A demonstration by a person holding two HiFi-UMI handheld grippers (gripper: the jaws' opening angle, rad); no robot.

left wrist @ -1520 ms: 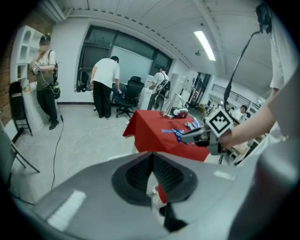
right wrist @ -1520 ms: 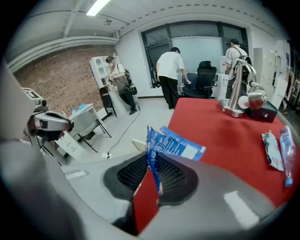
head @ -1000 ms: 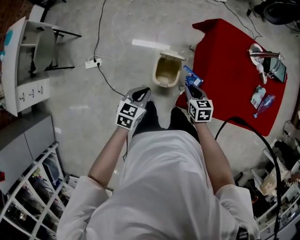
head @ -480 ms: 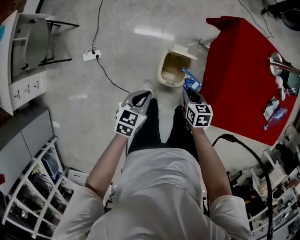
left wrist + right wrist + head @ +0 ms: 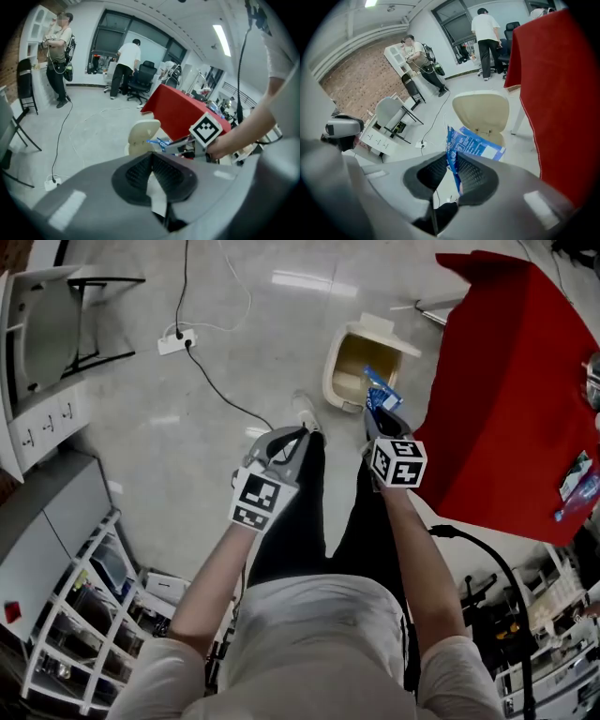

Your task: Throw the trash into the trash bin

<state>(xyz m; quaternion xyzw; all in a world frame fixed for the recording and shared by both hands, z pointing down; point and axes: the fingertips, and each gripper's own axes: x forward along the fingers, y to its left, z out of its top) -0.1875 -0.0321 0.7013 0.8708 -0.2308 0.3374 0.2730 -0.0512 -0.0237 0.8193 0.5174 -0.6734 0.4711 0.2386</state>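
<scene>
The beige trash bin stands on the floor with its lid tipped open, just left of the red-draped table. My right gripper is shut on a blue snack wrapper, which hangs over the bin's near right rim. In the right gripper view the wrapper sticks up from between the pads, with the bin right behind it. My left gripper hovers left of the bin, shut with nothing in it. From the left gripper view, the bin and wrapper lie ahead.
A power strip with cables lies on the floor at the upper left. A white shelf unit and wire racks line the left side. People stand far back. The person's legs are below the grippers.
Both grippers have sunk toward the floor and come closer to the bin. The wrapper now overlaps the bin's rim. The red table has slid toward the right edge of the view.
</scene>
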